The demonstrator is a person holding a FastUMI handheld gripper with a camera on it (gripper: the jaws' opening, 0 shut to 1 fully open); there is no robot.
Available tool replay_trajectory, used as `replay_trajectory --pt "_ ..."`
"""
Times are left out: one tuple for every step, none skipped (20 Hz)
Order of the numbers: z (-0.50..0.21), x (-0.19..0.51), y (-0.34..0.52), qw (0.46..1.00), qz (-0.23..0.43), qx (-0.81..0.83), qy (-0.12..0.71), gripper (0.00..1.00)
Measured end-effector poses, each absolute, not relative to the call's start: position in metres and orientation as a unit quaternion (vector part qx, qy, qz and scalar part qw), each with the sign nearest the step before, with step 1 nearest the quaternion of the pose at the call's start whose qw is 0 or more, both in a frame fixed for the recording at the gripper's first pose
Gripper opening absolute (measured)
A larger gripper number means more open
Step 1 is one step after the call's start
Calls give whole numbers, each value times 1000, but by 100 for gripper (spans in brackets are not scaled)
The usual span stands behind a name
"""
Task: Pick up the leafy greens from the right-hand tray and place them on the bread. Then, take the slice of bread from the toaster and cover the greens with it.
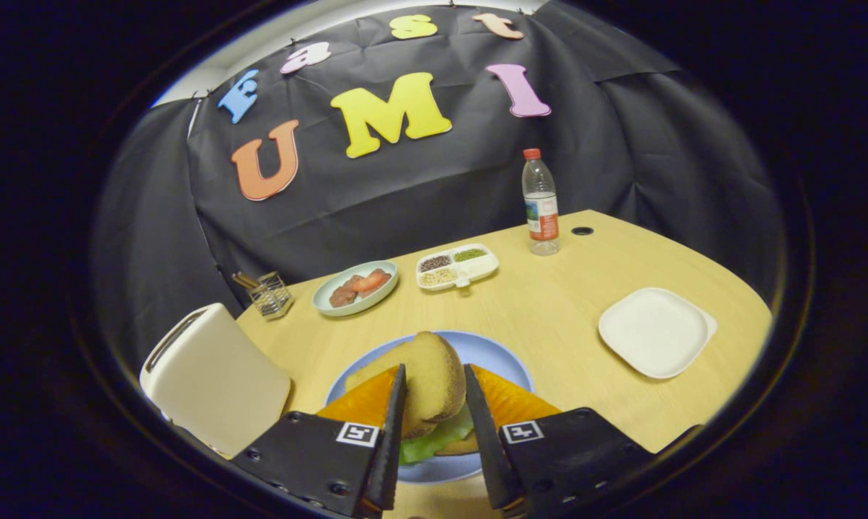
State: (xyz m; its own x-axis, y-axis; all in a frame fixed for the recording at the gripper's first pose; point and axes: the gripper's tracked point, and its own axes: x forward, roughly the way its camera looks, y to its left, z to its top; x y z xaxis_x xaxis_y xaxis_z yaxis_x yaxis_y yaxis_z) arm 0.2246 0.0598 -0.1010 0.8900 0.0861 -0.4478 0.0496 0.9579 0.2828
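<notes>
A brown bread slice point(427, 382) stands tilted between my two fingers, over the blue plate point(502, 364) just ahead of me. My gripper point(435, 369) is shut on this slice, with one finger on each face. Under it, leafy greens point(434, 441) lie on a lower piece of bread point(461, 447) on the same plate. The slice's lower edge is at the greens; I cannot tell whether it rests on them. The white toaster point(214, 378) stands left of the plate, slots up. The white square tray point(656, 331) lies bare to the right.
Beyond the plate are a pale green dish point(326, 297) holding meat and tomato, a white divided dish of grains point(481, 268), a glass holder point(269, 294) and a water bottle point(541, 205) near a cable hole point(582, 231). The wooden table point(549, 310) ends at the black cloth wall.
</notes>
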Motion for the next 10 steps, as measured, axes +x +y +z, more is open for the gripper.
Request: replay_trajectory --pt "-97 223 57 963 10 142 229 47" --pt "-91 222 55 965 8 138 222 50" --pt "-84 220 51 968 6 133 214 52" --pt "-76 218 48 971 3 127 205 55" --pt "-63 213 47 974 5 122 190 57" --pt "-51 209 46 979 4 112 173 65" --pt "-34 201 42 983 3 99 154 72" --pt "-19 193 39 987 0 86 134 80" --pt "-4 184 35 991 -5 71 113 89" --pt "9 174 31 994 -9 58 92 93"
